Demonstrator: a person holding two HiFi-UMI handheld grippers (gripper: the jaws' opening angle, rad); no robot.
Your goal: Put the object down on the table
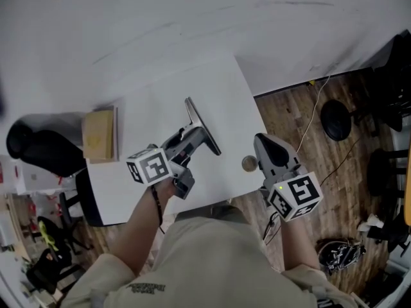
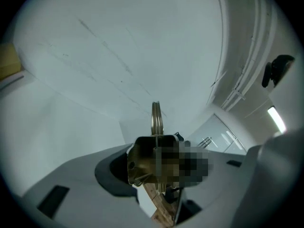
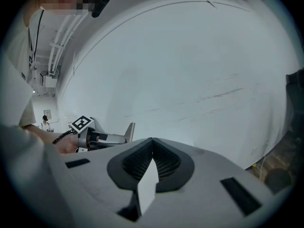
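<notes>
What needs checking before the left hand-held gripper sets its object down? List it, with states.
1. Left hand-held gripper grips the metal object: ok, jaws closed on it.
2. Landing spot on the white table: ok, bare beside the object.
3. Cardboard box out of the way: ok, at the table's left edge.
4. Small brown ball out of the way: ok, by the right edge.
5. Right hand-held gripper idle: ok, jaws together, empty.
6. Object's height above the table: cannot tell.
</notes>
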